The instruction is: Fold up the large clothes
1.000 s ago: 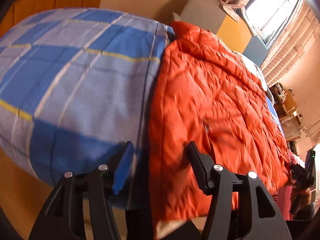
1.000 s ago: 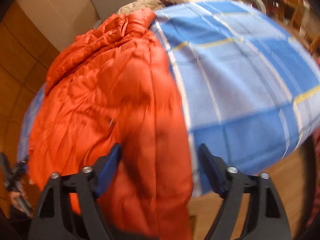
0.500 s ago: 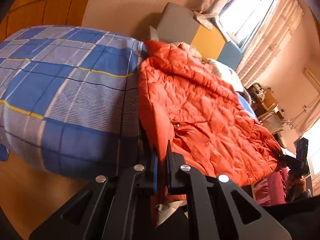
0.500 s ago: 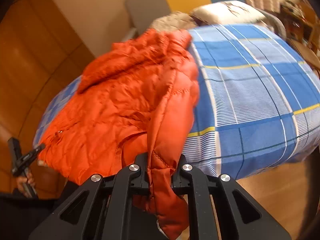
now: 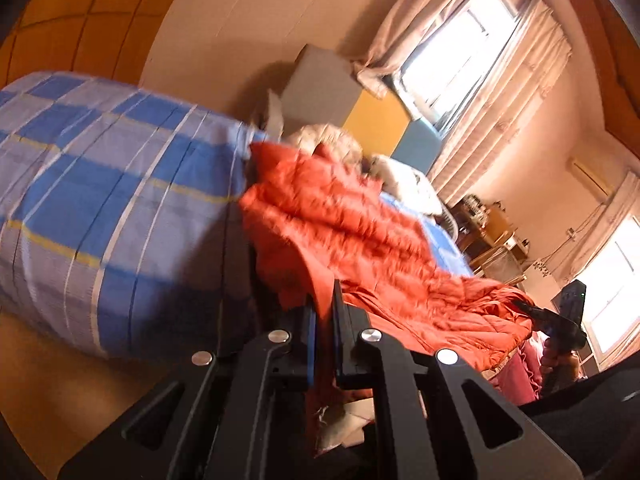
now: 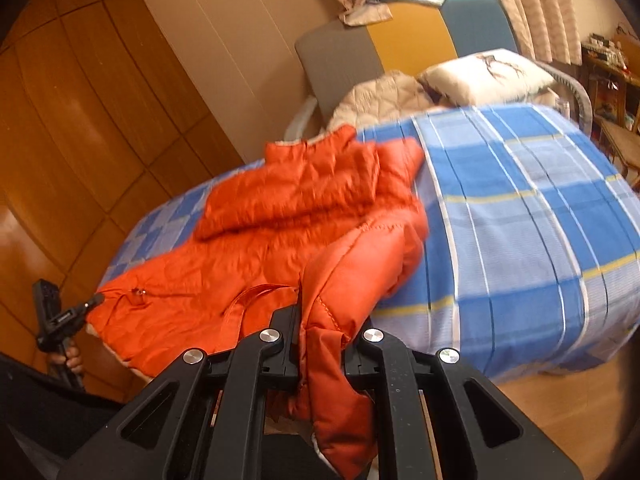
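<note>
Orange jacket (image 6: 304, 216): quilted, spread across the bed (image 6: 520, 216), its near hem lifted off the foot edge.
Left gripper (image 5: 325, 320): jaws nearly together, pinching a thin fold of the jacket hem at the foot of the bed.
Right gripper (image 6: 322, 320): jaws narrow, clamped on a thicker bunch of the same hem, fabric hanging below them.
Bed: blue checked cover with yellow lines.
Pillow (image 6: 484, 76): white, at the head of the bed.
Beige blanket (image 6: 380, 100): crumpled beside the pillow.
Curtains (image 5: 500, 92): beyond the head of the bed.
</note>
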Demonstrator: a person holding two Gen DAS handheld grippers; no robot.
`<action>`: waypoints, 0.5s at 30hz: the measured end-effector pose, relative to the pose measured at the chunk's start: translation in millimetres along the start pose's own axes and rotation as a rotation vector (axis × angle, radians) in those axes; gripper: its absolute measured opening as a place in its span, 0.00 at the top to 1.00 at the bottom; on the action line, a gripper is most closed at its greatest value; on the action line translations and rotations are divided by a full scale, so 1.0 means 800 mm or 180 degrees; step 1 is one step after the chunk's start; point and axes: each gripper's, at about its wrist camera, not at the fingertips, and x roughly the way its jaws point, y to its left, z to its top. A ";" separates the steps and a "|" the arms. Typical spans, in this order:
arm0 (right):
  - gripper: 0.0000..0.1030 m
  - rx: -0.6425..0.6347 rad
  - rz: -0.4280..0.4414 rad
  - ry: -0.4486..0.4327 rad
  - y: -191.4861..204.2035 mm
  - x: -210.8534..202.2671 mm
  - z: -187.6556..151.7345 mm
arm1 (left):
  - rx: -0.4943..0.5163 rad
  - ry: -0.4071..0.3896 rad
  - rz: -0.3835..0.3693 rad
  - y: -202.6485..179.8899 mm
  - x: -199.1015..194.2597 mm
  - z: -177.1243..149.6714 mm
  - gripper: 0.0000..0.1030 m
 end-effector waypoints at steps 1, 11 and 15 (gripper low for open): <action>0.90 -0.0008 0.0005 -0.0018 0.000 0.003 0.007 | 0.0012 -0.0021 -0.0026 -0.002 0.000 0.004 0.94; 0.90 0.0174 -0.0060 -0.0215 -0.016 0.050 0.083 | 0.0147 -0.0142 -0.0173 -0.021 0.064 0.096 0.94; 0.90 0.0234 -0.0132 -0.0224 -0.026 0.086 0.117 | 0.0144 -0.0126 -0.0128 -0.020 0.106 0.136 0.94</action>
